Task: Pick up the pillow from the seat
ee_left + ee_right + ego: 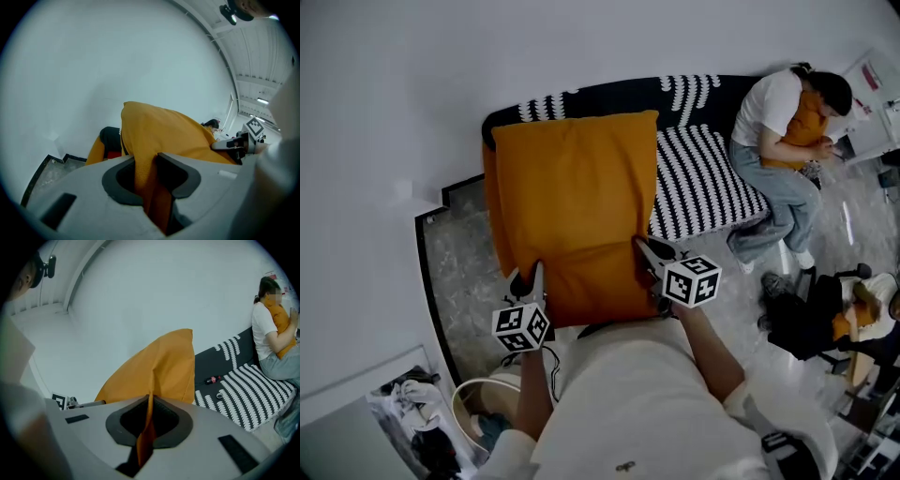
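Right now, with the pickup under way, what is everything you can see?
pillow: one, orange, held up over the seat's left end
seat: one, black with white pattern, against the white wall
seated person: one, white top, at the seat's right end
second pillow: one, orange, hugged by the seated person
bottle: one, dark with a red label, lying on the seat
basket: one, white rim, lower left on the floor
floor: grey, marbled
left tool: grey, shut on the pillow's lower edge
right tool: grey, shut on the pillow's lower edge
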Demonstrator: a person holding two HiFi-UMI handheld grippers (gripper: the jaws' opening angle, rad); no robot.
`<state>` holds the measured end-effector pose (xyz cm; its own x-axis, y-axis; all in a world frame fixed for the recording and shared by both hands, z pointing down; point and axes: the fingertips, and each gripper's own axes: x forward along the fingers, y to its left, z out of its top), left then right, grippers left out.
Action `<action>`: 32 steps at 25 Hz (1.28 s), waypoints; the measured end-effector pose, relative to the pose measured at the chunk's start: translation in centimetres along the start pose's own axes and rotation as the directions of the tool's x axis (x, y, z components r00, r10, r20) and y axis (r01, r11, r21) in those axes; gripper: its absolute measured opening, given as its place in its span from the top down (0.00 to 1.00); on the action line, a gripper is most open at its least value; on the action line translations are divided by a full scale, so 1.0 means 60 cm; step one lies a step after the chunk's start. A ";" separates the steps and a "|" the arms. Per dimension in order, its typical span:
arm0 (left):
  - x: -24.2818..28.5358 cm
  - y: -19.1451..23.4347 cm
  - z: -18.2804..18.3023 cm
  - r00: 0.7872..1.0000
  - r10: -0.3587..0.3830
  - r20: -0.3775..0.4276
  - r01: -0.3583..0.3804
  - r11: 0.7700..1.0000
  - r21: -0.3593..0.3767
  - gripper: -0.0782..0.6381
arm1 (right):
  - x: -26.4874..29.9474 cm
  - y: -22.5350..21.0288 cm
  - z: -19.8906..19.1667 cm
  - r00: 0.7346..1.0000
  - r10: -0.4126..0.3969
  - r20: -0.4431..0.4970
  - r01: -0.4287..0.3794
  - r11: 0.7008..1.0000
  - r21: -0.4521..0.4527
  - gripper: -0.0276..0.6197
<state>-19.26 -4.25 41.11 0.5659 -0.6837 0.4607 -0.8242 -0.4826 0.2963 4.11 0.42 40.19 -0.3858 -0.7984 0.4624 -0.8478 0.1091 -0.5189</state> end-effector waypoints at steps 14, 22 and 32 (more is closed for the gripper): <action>-0.131 -0.087 -0.027 0.992 -0.034 0.120 0.033 0.999 0.014 0.74 | -0.162 0.059 -0.037 0.987 0.000 0.159 0.010 0.998 -0.065 0.93; -0.173 -0.160 -0.006 0.980 0.030 0.195 -0.027 0.999 -0.017 0.75 | -0.226 0.048 -0.001 0.978 0.101 0.181 -0.083 0.991 -0.106 0.93; -0.193 -0.265 -0.020 0.971 0.061 0.231 -0.056 0.998 -0.026 0.77 | -0.307 -0.003 0.011 0.976 0.125 0.180 -0.095 0.982 -0.166 0.93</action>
<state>-12.75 11.99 32.10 0.5040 -0.8196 0.2725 -0.8550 -0.4287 0.2919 11.61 14.70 31.26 -0.4169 -0.8718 0.2571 -0.8558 0.2812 -0.4341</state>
